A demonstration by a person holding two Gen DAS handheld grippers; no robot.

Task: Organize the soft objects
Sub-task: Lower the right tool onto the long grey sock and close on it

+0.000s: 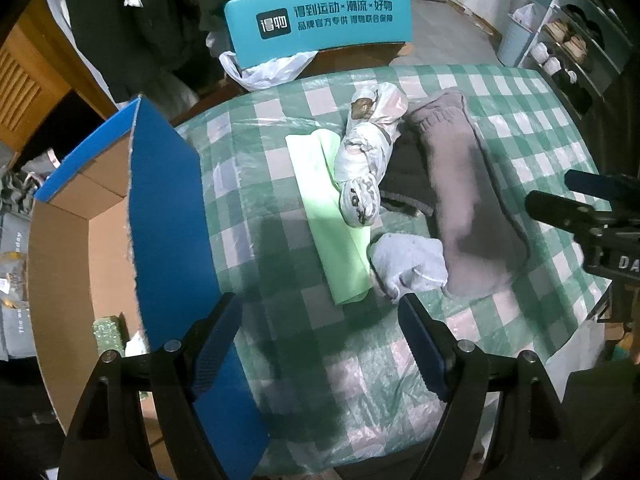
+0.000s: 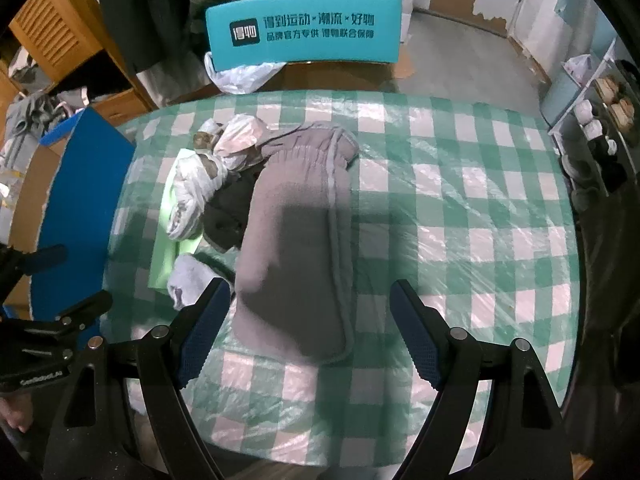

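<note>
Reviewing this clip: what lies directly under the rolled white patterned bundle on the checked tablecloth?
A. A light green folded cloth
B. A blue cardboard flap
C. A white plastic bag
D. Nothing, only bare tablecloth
A: the white patterned bundle rests on the edge of the light green folded cloth that lies flat on the tablecloth.

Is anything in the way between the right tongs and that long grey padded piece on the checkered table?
Nothing visible blocks it. The right tongs hang open directly above the near end of the long grey padded piece, with only air between. A small white cloth lies just beside the left finger, off the path.
</note>
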